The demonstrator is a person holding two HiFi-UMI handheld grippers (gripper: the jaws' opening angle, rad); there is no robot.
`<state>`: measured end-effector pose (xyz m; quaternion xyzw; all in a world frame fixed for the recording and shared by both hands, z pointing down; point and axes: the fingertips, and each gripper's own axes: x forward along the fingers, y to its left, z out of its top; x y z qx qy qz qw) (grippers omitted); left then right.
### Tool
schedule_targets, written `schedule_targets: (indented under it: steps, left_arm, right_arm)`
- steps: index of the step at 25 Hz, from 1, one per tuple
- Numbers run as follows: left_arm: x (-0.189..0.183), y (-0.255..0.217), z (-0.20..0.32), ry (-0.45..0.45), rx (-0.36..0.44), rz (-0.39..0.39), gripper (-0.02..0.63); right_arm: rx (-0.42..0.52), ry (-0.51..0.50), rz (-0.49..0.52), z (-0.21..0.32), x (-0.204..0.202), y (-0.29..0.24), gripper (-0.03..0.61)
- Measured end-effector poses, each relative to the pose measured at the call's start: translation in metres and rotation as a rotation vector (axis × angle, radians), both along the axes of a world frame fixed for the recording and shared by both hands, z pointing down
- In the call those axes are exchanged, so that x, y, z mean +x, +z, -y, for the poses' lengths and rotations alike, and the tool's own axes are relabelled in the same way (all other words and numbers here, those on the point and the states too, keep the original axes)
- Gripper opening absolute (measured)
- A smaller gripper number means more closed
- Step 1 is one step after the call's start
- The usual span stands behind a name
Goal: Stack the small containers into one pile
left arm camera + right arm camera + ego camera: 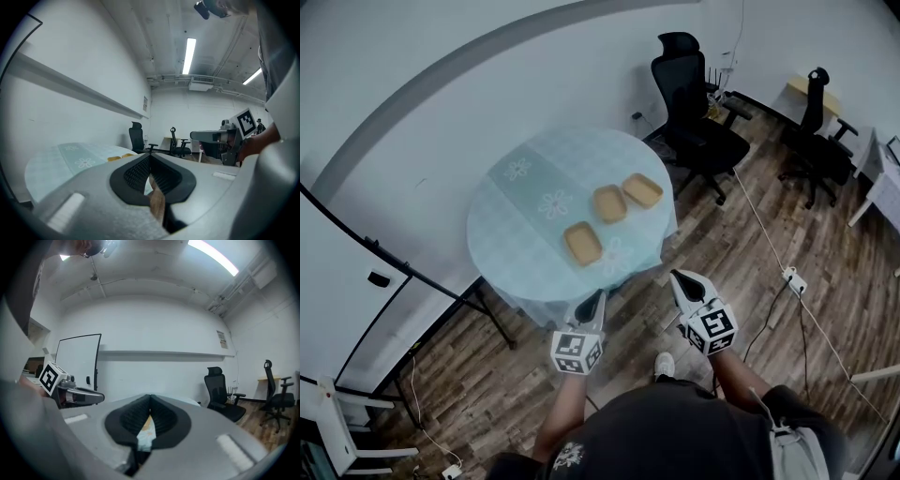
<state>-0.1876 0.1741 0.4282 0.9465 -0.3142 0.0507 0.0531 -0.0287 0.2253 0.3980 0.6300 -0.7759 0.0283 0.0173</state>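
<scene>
Office room, wood floor, round table [516, 253] with a pale blue cloth. Left gripper [596, 300] and right gripper [679, 280] are both fully closed and empty, tips at the table's near edge. Nearest container [582, 243] sits just ahead of the left gripper. The middle container [609, 203] and far container [642, 190] are further ahead, forward-left of the right gripper. All separate, nothing stacked. They look like light, thin, shallow trays that'd probably skid on the cloth. Pinch a side wall at the rim, gently.

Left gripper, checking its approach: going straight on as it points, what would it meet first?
Probably the near edge of the round table, just ahead of the left gripper; height is unclear, so it may pass above it.
</scene>
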Motion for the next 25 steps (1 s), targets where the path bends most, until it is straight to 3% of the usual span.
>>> schedule_targets:
  steps: [14, 25]
  left_arm:
    - [0.111, 0.010, 0.059, -0.005, 0.054, 0.084, 0.006]
    - [0.151, 0.027, 0.088, 0.019, 0.012, 0.107, 0.005]
  right_arm:
    - [-0.035, -0.031, 0.017, 0.072, 0.103, 0.019, 0.002]
    - [-0.068, -0.043, 0.015, 0.108, 0.136, 0.034, 0.002]
